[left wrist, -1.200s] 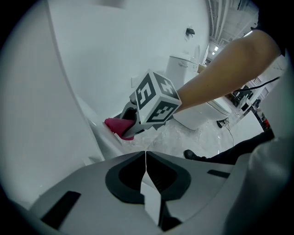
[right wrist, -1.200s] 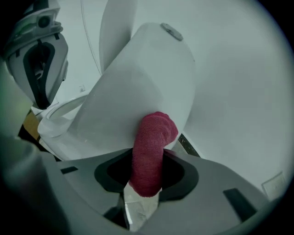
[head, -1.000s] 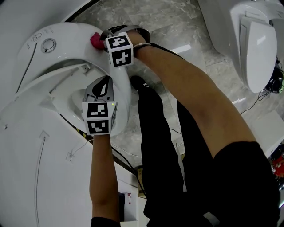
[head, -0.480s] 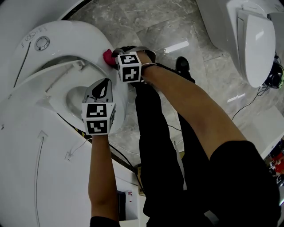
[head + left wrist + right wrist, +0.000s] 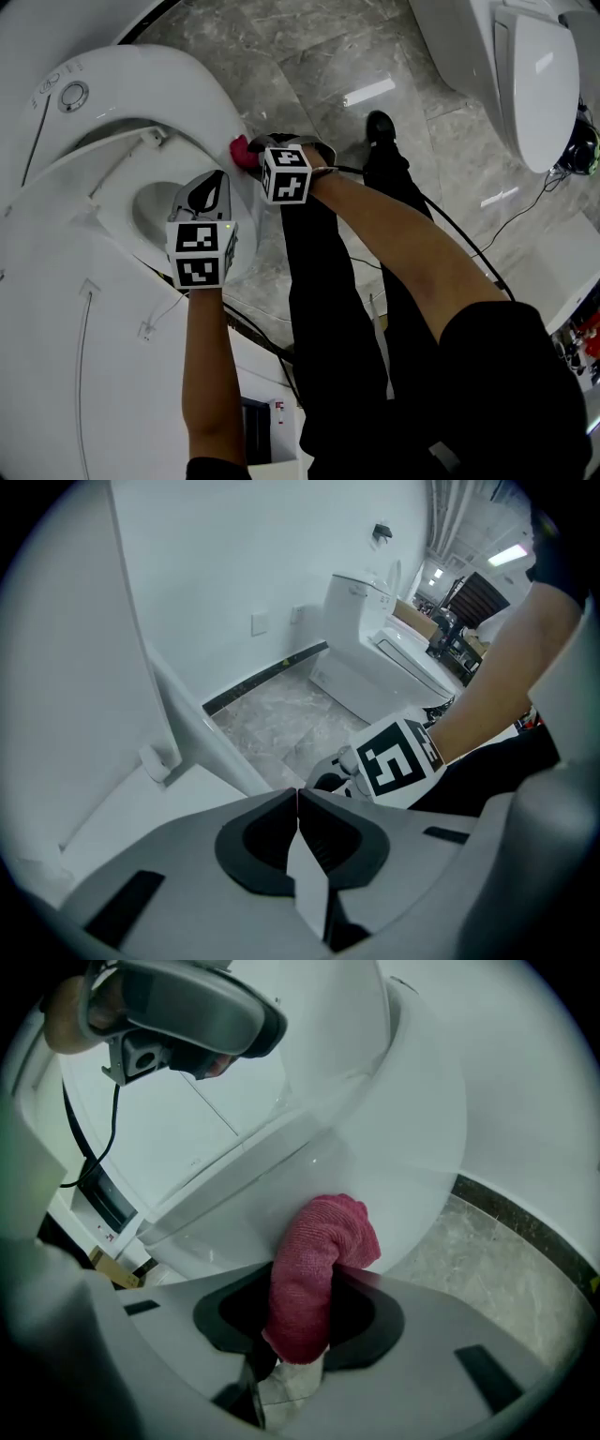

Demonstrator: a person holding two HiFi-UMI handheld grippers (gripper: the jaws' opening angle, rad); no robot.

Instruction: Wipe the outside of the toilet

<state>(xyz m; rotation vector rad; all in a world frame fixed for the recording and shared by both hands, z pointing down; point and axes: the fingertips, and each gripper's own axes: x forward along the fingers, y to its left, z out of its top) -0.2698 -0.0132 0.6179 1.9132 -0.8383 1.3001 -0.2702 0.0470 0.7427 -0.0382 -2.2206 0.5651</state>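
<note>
A white toilet (image 5: 202,89) fills the left of the head view, its lid raised and a flush button (image 5: 73,94) on top. My right gripper (image 5: 251,153) is shut on a red cloth (image 5: 240,150) and presses it against the outer side of the bowl. In the right gripper view the red cloth (image 5: 319,1251) sticks out of the jaws and touches the bowl's curved white wall (image 5: 412,1138). My left gripper (image 5: 212,187) hangs over the bowl's rim, shut and empty; the left gripper view shows its jaws closed together (image 5: 298,803).
A second white toilet (image 5: 539,84) stands at the upper right on the grey marble floor (image 5: 309,56). The person's legs in black trousers (image 5: 337,309) and a black shoe (image 5: 379,124) are right beside the bowl. A black cable (image 5: 506,220) lies on the floor.
My right gripper has slid the red cloth along the bowl's outer side, away from the flush button and toward the person. The left gripper has barely moved.
</note>
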